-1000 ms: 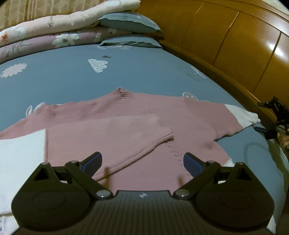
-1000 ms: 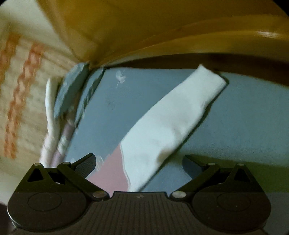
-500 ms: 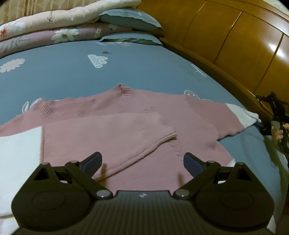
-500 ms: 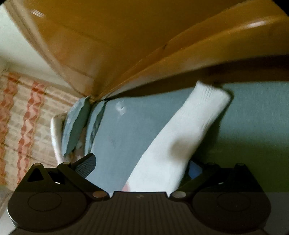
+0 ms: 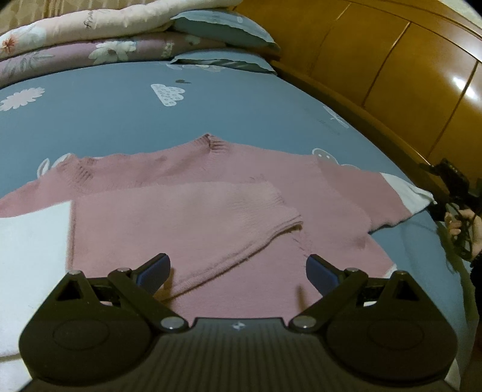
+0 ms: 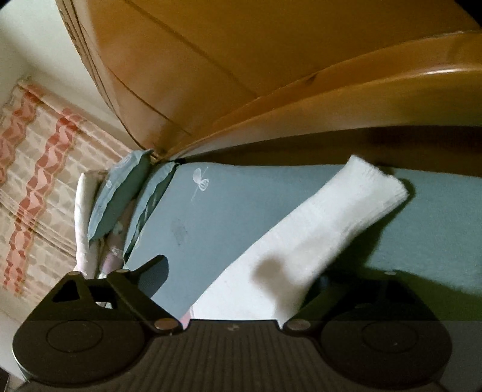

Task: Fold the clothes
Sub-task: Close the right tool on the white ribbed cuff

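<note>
A pink knitted sweater with white cuffs lies flat on the blue bed sheet. One sleeve is folded across its body. My left gripper hovers open over the sweater's near part, with nothing held. At the far right the other sleeve ends in a white cuff, where a hand holds my right gripper. In the right wrist view that white cuff lies between the closing jaws of my right gripper. It covers the right finger, and the left finger stands apart from it.
Folded floral quilts and blue pillows are stacked at the head of the bed. A wooden bed rail and wooden panels run along the right side. A patterned curtain hangs behind the pillows.
My right gripper has tilted and moved in on the white cuff, which now lies over its right finger. The left gripper has hardly moved.
</note>
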Action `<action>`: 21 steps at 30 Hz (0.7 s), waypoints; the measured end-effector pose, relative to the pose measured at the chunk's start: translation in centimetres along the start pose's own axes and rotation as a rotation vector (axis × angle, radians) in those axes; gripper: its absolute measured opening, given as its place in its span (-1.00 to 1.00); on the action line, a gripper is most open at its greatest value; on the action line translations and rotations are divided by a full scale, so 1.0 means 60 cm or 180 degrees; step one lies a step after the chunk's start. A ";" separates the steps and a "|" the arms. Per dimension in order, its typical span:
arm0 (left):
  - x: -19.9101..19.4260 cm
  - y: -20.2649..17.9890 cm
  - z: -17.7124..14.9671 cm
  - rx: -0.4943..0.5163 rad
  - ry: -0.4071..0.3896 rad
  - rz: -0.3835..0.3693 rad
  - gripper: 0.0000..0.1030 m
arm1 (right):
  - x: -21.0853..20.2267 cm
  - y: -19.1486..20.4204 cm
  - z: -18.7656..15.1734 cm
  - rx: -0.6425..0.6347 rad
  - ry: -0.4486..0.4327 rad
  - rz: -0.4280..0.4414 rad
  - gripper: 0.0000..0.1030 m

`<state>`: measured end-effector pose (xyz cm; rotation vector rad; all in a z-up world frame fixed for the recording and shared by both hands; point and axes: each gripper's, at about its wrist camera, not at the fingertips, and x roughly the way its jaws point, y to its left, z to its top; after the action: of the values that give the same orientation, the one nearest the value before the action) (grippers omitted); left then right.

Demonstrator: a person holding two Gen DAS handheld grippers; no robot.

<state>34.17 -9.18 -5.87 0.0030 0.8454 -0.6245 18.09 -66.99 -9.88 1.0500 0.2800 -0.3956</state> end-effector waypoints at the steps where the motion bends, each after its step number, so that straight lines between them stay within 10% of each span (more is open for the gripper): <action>1: -0.001 0.000 -0.001 0.0014 -0.0001 -0.0015 0.87 | -0.001 -0.003 0.000 0.0025 -0.0037 -0.0010 0.67; 4: -0.003 0.004 -0.003 0.0007 -0.0021 0.0016 0.87 | 0.005 0.001 0.001 -0.0022 -0.0037 -0.0138 0.39; 10: -0.012 0.020 -0.009 -0.0105 -0.0069 0.0049 0.87 | 0.011 0.010 0.012 -0.0196 0.0155 -0.0616 -0.80; 21: -0.056 0.044 -0.014 -0.0201 -0.0211 0.0015 0.87 | 0.016 0.110 -0.005 -0.0974 0.0338 -0.0922 -0.82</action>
<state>33.31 -5.05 -4.70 -0.0728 0.8006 -0.5902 21.89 -64.04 -5.25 0.7314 0.5732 -0.5390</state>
